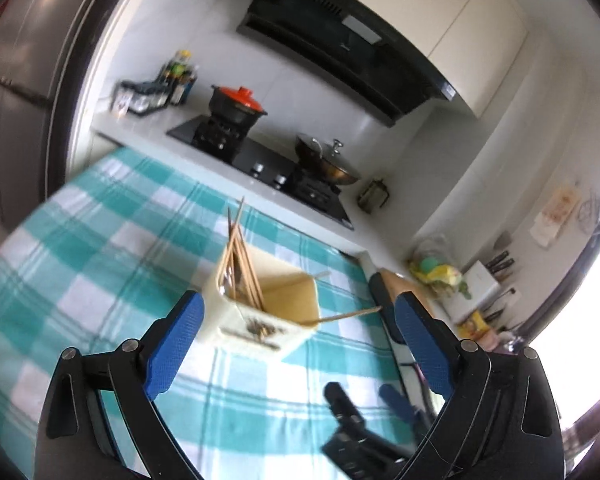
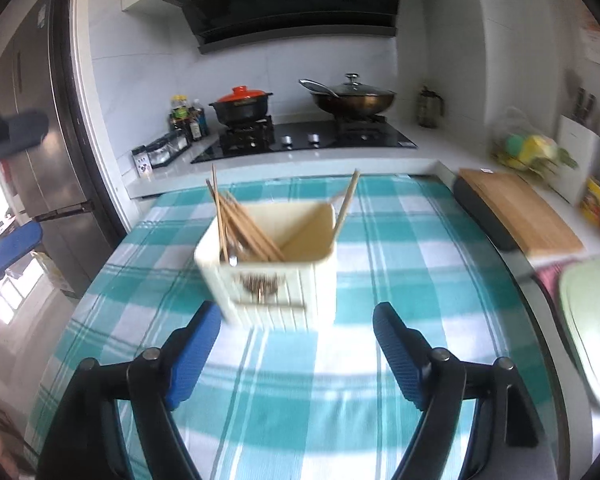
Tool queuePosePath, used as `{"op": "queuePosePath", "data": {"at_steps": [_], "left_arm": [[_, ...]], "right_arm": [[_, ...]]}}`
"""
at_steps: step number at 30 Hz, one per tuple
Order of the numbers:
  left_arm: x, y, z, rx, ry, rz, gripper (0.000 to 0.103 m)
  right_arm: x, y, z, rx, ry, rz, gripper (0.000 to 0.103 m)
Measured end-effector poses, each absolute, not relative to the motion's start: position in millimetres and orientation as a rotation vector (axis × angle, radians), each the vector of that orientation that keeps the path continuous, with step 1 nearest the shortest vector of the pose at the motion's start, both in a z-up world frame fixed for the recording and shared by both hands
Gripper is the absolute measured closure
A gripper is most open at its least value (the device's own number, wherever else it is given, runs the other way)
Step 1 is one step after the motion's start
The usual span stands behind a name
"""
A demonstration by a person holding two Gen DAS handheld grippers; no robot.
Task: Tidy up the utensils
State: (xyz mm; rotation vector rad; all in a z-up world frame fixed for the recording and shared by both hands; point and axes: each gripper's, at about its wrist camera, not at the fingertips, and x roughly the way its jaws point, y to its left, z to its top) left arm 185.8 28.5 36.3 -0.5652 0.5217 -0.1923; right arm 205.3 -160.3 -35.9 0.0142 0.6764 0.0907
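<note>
Right wrist view: facing the cream utensil holder [image 2: 268, 264] on the checked surface [image 2: 400, 248], straight ahead of the right claw [image 2: 296, 352], nearer than the left claw [image 1: 296, 340]. Both gaping wide, gripping nothing. Chopsticks [image 2: 240, 224] leaning upright inside, 1 straying right.

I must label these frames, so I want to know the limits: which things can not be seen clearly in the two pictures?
- Print on the front of the utensil holder: motion blur in both views.
- How many chopsticks stand inside: they overlap, and the holder wall hides their lower ends.
- Pale green object: cut off by the right wrist picture's edge.
- Labels on the bottles: too small.
- Right gripper in the left wrist view: blurred, partly cut off.
</note>
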Motion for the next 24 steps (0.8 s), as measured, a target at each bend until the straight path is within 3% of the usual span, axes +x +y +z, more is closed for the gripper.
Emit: {"op": "queuePosePath", "data": {"at_steps": [24], "left_arm": [[132.7,-11.9,17.1,-0.479,0.606,-0.204,0.012]], "right_arm": [[141.9,-165.9,-53.9,-0.047,0.676,-0.098,0.023]]}}
